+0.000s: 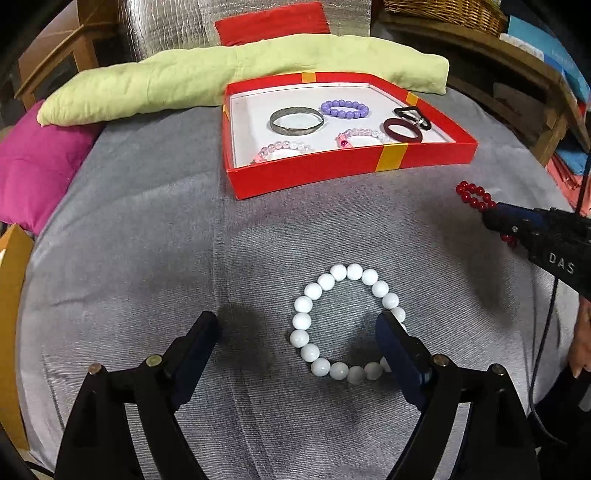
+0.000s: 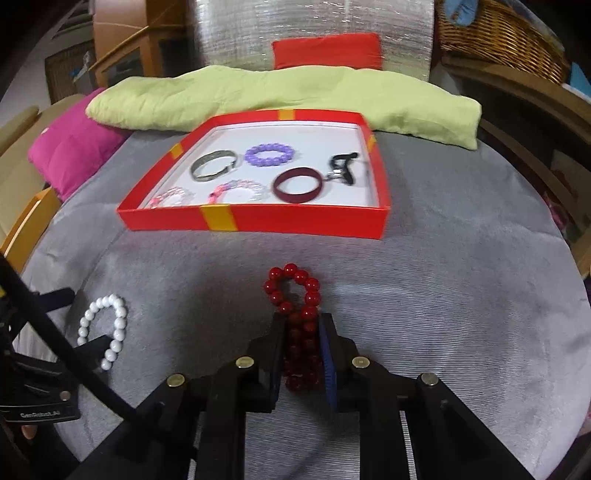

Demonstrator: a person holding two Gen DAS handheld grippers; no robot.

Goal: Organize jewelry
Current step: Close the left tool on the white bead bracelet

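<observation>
A white bead bracelet (image 1: 325, 284) lies flat on the grey cloth; it also shows in the right wrist view (image 2: 117, 332). My left gripper (image 1: 297, 326) is open just above it, its right finger inside the ring, its left finger on bare cloth. My right gripper (image 2: 302, 320) is shut on a red bead bracelet (image 2: 295, 288), squeezed into a loop; it also shows in the left wrist view (image 1: 474, 195). A red box (image 2: 258, 221) behind holds a metal bangle (image 2: 212, 164), a purple bead bracelet (image 2: 269, 154), a dark red bangle (image 2: 295, 188) and several other pieces.
A light green cushion (image 1: 221, 77) lies behind the box, a pink cushion (image 1: 33, 162) at the left, a red one (image 1: 273, 22) further back. Wooden furniture and a wicker basket (image 2: 498, 37) stand at the right. The grey cloth (image 1: 147, 240) covers the surface.
</observation>
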